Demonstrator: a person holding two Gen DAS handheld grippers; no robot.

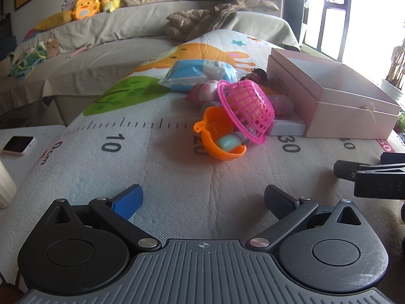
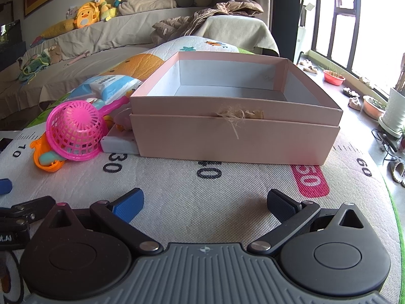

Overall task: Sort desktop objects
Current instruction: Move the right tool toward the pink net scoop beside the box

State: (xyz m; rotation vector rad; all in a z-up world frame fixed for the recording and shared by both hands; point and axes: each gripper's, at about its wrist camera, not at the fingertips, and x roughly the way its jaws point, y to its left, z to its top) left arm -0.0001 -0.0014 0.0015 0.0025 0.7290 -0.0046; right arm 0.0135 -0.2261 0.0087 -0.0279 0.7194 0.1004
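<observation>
A pile of toys lies on the ruler-printed mat: a pink mesh basket (image 1: 246, 107) tipped over an orange toy cup (image 1: 219, 135), a pink pig toy (image 1: 203, 92), a blue wipes pack (image 1: 200, 73) and a white block (image 1: 287, 128). An open pink cardboard box (image 2: 235, 116) stands to their right, empty inside. My left gripper (image 1: 202, 202) is open and empty, well short of the orange cup. My right gripper (image 2: 205, 202) is open and empty in front of the box. The basket (image 2: 76, 131) also shows in the right wrist view.
A white phone (image 1: 17, 145) lies on a side table at the left. A sofa with plush toys (image 1: 87, 5) and a brown jacket (image 1: 202, 20) stands behind. Potted plants (image 2: 334, 77) and slippers are on the floor at the right.
</observation>
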